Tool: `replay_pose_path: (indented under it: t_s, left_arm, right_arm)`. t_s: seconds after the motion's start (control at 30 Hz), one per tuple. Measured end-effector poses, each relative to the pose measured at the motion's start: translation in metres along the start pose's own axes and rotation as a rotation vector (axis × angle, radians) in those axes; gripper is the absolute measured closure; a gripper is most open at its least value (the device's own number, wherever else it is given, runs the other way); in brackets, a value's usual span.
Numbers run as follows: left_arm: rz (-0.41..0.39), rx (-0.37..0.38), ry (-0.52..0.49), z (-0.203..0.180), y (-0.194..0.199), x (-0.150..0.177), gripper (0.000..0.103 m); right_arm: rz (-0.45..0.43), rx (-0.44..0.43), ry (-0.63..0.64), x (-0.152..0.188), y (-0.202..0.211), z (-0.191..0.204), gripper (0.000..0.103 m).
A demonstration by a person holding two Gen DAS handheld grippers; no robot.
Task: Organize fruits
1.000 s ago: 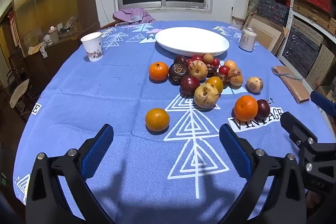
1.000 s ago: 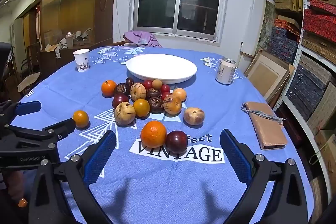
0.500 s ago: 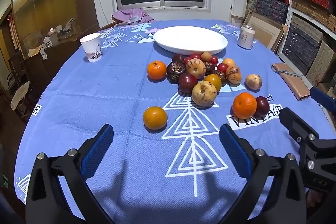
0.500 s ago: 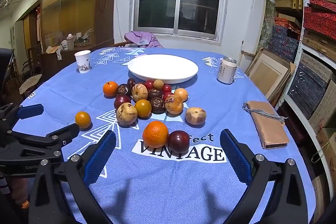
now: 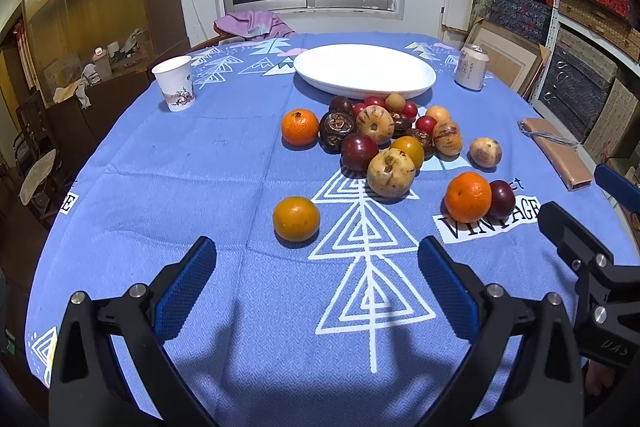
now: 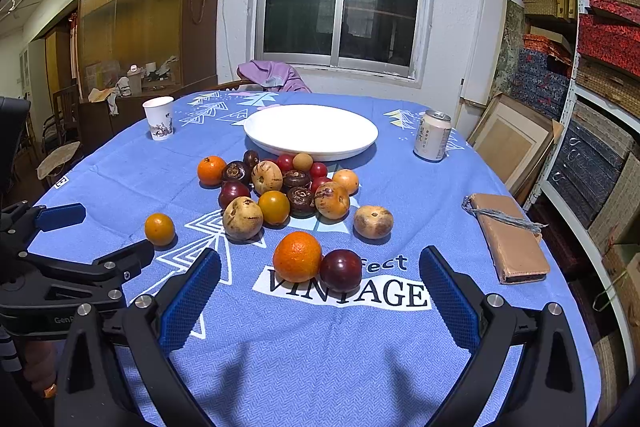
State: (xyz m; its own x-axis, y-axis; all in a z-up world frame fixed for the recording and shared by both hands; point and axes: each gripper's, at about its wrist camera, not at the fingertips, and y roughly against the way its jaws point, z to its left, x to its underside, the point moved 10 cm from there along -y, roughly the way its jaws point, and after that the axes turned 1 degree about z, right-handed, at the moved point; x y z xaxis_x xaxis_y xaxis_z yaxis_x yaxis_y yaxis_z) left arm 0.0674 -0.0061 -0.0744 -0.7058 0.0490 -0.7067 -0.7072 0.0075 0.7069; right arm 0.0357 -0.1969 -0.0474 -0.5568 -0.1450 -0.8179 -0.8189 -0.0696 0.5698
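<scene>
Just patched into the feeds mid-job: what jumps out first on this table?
The fruit pile in mid-table on the blue cloth, just in front of the empty white plate. Nearer, an orange and a plum touch on the VINTAGE print, between the open right gripper fingers; a lone orange sits ahead of the open left gripper.

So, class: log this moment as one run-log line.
left tool open, empty | right tool open, empty | white plate empty | fruits on tablecloth
</scene>
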Motion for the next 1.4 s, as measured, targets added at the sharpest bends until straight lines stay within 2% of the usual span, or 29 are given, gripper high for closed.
replay_pose_path:
  t_s: [1.4]
  left_arm:
    - [0.043, 0.004, 0.006, 0.0002, -0.0065, 0.0066, 0.004]
  right_arm:
    - [0.004, -0.005, -0.004, 0.0003, -0.0007, 0.0011, 0.003]
